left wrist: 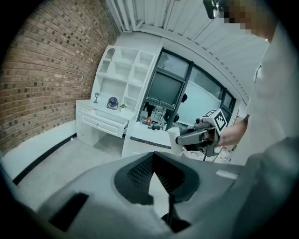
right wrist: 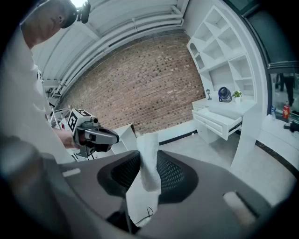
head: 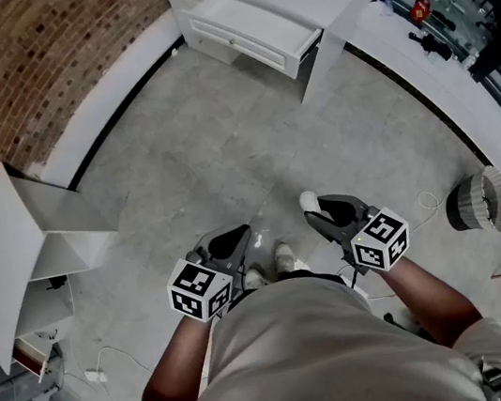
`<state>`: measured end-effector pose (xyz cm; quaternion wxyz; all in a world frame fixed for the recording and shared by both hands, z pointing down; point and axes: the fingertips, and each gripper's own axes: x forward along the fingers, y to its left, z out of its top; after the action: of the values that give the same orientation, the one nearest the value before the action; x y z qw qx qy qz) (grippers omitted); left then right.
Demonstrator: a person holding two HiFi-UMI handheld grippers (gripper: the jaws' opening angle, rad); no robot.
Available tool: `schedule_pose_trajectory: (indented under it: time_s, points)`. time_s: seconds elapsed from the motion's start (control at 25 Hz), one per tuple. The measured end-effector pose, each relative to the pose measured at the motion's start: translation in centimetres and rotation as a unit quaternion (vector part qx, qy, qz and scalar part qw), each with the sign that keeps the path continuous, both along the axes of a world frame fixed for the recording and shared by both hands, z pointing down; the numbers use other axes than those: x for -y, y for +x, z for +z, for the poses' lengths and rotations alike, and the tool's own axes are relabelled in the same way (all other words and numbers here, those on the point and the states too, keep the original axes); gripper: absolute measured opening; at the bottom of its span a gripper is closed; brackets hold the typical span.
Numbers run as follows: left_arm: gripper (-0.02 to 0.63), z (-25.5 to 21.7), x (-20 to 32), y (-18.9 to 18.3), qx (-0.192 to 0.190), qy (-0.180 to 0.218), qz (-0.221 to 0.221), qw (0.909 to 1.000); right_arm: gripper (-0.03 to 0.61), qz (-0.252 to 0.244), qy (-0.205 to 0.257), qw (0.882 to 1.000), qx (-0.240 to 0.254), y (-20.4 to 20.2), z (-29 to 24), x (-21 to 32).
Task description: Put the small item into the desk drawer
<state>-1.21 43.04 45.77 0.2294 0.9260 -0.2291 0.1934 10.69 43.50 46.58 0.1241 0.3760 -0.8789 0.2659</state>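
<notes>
A small white item (head: 309,200) sticks out of my right gripper (head: 315,210), whose pads are shut on it at waist height above the grey floor. In the right gripper view the item (right wrist: 149,158) stands upright between the dark ribbed pads (right wrist: 174,175). My left gripper (head: 231,239) hangs level with it to the left; its tips (left wrist: 152,156) meet with nothing between them. The white desk with its drawer (head: 250,28) pulled open stands far ahead by the wall. The drawer (right wrist: 222,122) also shows in the right gripper view, at the right.
A brick wall (head: 37,59) curves along the left. A white open cabinet (head: 29,241) lies at the left. A round pleated lamp (head: 479,201) and cables sit on the floor at the right. A dark glass front (head: 465,6) runs behind the desk. My shoes (head: 284,258) are below the grippers.
</notes>
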Motion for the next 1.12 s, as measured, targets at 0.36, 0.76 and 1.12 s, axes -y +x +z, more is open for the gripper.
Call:
schedule_pose_trajectory:
  time_s: [0.36,0.76,1.12]
  points:
    - [0.005,-0.3,2.8,4.4,-0.008,0.005,-0.016,0.9998,0.127,0.005,0.007,1.0,0.004,4.8,1.2,2.8]
    - [0.005,0.1,7.8,4.5,-0.011,0.012,-0.012,0.9998,0.13,0.003,0.01,1.0,-0.004,4.6,1.8,7.3]
    - [0.005,0.0,17.8,3.1,-0.009,0.03,0.042,0.9986,0.13,0.037,0.008,0.999,-0.02,2.5,1.6,16.6]
